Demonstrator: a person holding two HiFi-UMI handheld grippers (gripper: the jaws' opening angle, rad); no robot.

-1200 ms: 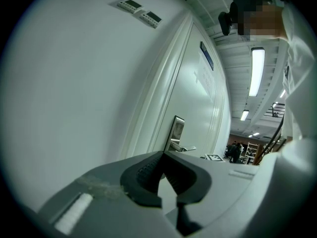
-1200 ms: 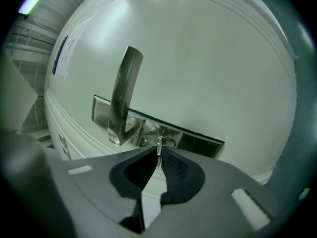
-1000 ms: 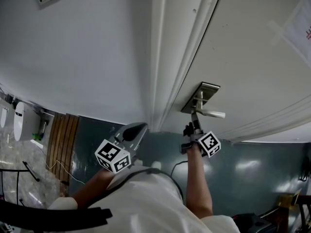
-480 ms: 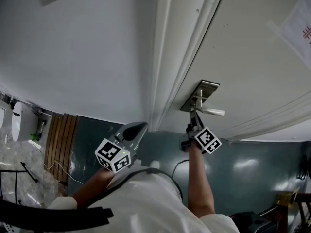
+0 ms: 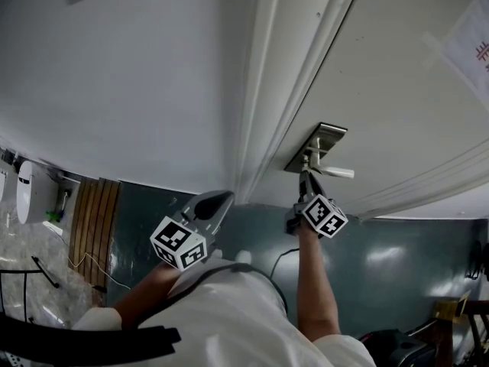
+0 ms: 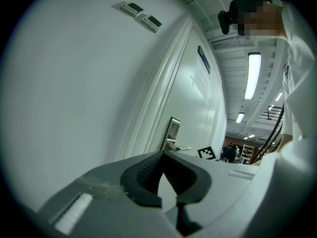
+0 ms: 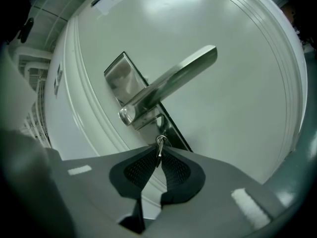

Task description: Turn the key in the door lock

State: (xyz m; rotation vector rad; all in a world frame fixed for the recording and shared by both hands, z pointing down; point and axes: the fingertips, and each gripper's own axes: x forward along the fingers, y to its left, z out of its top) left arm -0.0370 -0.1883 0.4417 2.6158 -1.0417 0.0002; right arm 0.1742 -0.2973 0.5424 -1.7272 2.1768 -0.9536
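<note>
The left gripper (image 5: 220,201), closed and empty, is idling beside the wall. The right gripper (image 7: 158,156) is pinching the key (image 7: 159,144), seated in the lock plate (image 7: 116,78) below the handle (image 7: 173,83); turning appears in hand, next calling for a steady wrist roll

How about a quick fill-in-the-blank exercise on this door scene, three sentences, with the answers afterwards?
1. The right gripper has its jaws closed on the ____ just under the lever handle.
2. The left gripper has its jaws together with ____ between them.
3. The handle's metal plate is fixed to a ____ door.

Missing words: key; nothing; white
</note>
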